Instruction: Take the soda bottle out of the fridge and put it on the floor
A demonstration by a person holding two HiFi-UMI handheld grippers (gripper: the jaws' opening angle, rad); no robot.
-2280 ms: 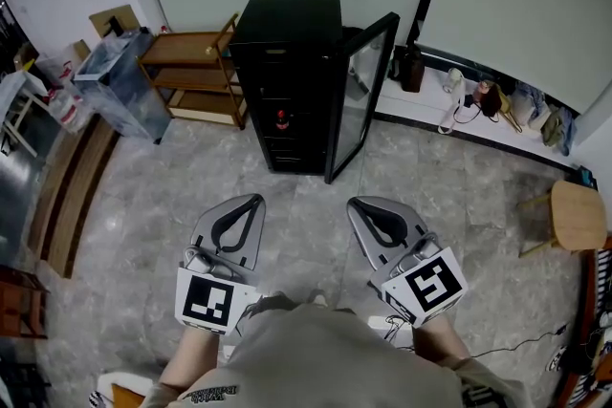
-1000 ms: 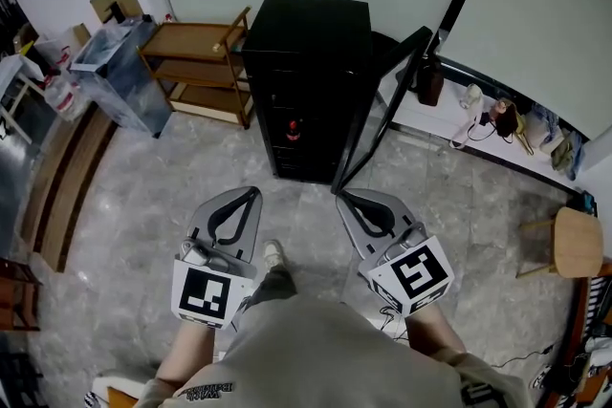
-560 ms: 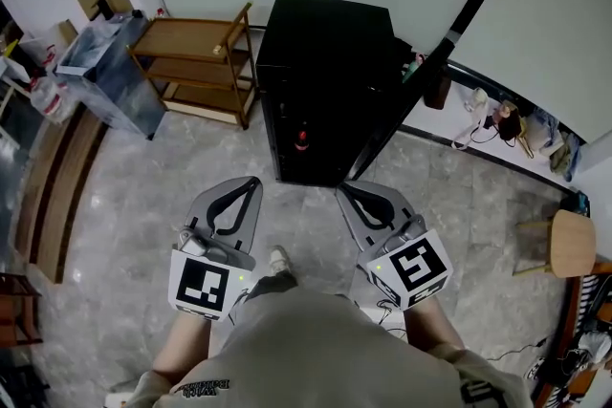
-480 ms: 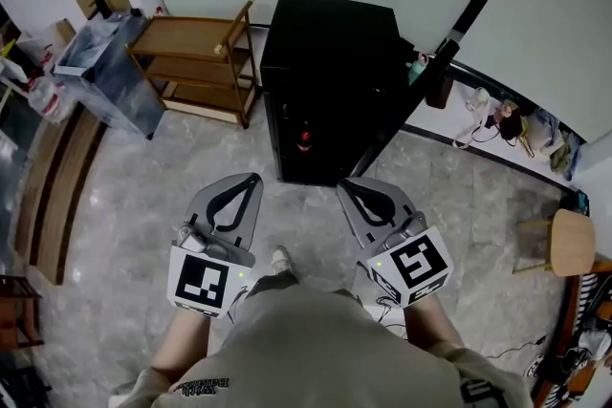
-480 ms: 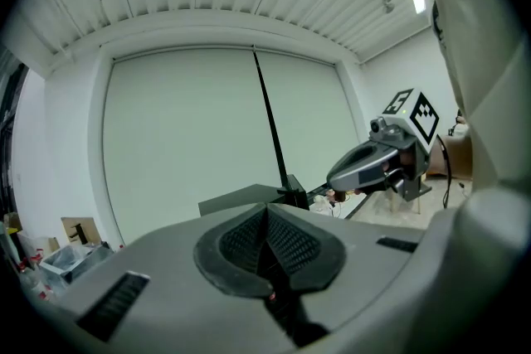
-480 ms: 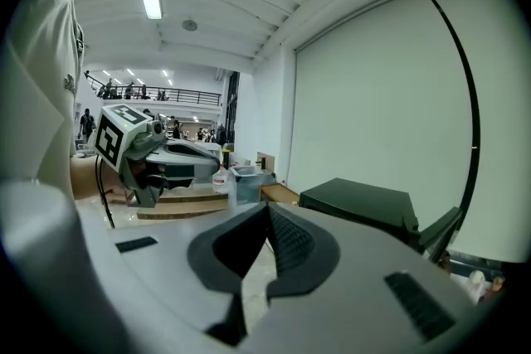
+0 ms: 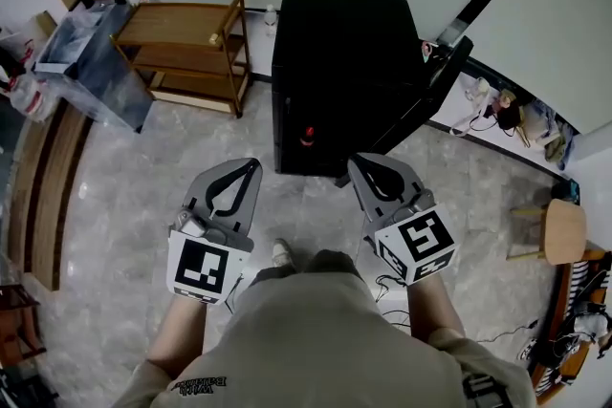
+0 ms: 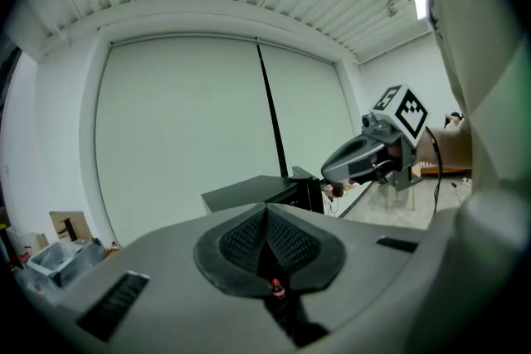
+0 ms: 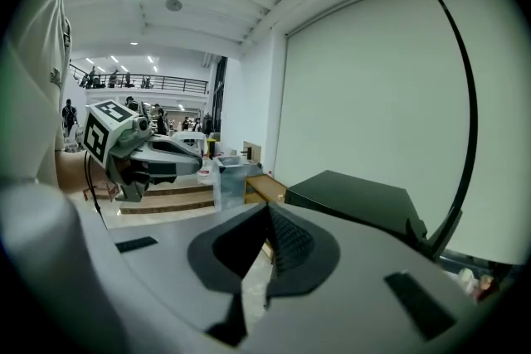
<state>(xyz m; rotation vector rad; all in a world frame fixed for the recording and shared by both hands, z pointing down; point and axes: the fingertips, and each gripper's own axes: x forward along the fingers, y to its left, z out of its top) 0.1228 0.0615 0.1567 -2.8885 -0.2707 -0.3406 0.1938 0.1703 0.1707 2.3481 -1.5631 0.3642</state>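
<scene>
The black fridge (image 7: 342,62) stands against the wall with its door (image 7: 432,102) swung open to the right. Inside it the soda bottle (image 7: 308,136) shows as a red cap on a dark shelf. Both grippers hover over the marble floor just in front of the fridge. My left gripper (image 7: 253,165) is shut with nothing in it, its tips short of the fridge's lower left. In the left gripper view the soda bottle (image 8: 275,287) peeks through the slot below the closed jaws. My right gripper (image 7: 360,162) is shut and empty, close to the door's bottom edge.
A wooden shelf cart (image 7: 189,43) and a clear plastic bin (image 7: 91,60) stand left of the fridge. Wooden steps (image 7: 38,196) run along the far left. A ledge with clutter (image 7: 497,105), a stool (image 7: 561,229) and floor cables (image 7: 382,287) lie to the right.
The person has walked closer to the fridge, which now sits larger and nearer. Both grippers have travelled forward together and stayed shut.
</scene>
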